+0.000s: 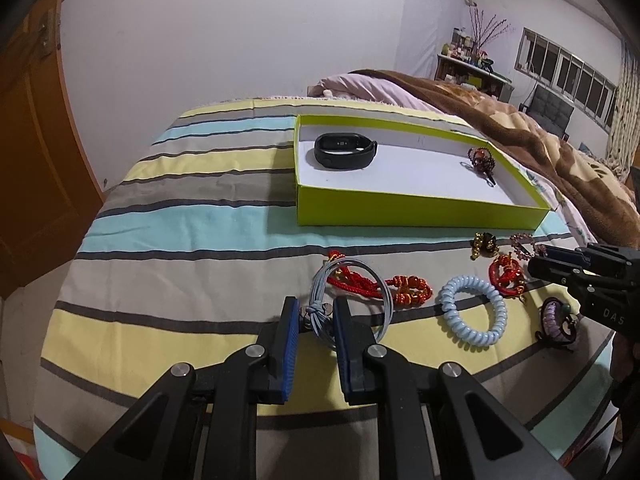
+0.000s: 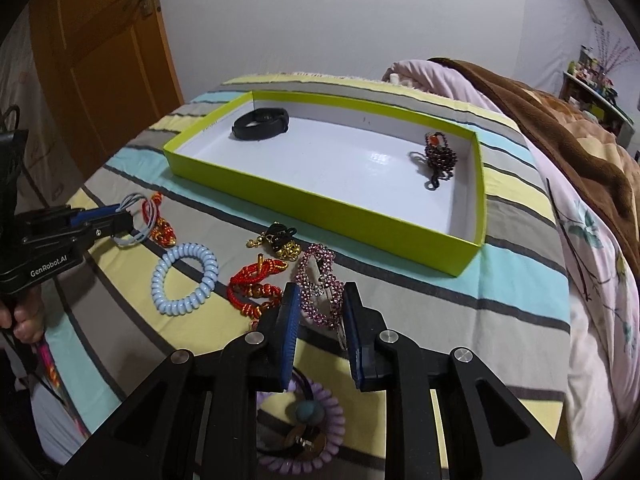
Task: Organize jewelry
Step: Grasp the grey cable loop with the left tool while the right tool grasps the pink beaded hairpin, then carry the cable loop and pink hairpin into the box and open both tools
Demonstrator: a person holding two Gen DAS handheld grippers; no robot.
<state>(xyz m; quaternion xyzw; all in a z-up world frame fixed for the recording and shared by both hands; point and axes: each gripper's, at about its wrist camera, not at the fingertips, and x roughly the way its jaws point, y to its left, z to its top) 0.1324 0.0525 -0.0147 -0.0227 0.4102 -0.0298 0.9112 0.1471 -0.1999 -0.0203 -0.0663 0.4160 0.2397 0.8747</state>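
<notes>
Both grippers are down on the striped bed among the loose jewelry. The left gripper [image 1: 316, 314] has its fingers around the knot of a grey hair tie [image 1: 350, 300], the right gripper [image 2: 320, 304] straddles a pink rhinestone clip [image 2: 320, 284]; can't tell if either actually pinches. The green box [image 2: 320, 208] holds a black wristband [image 2: 260, 123] and a dark beaded bracelet [image 2: 440, 156].

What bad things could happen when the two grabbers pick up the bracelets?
1. The left gripper straddles the grey cord loop, which overlaps the red knotted bracelet; lifting might drag that along.
2. The right gripper brackets the pink rhinestone clip, close beside a red and gold bracelet; its jaws could nudge it.
</notes>
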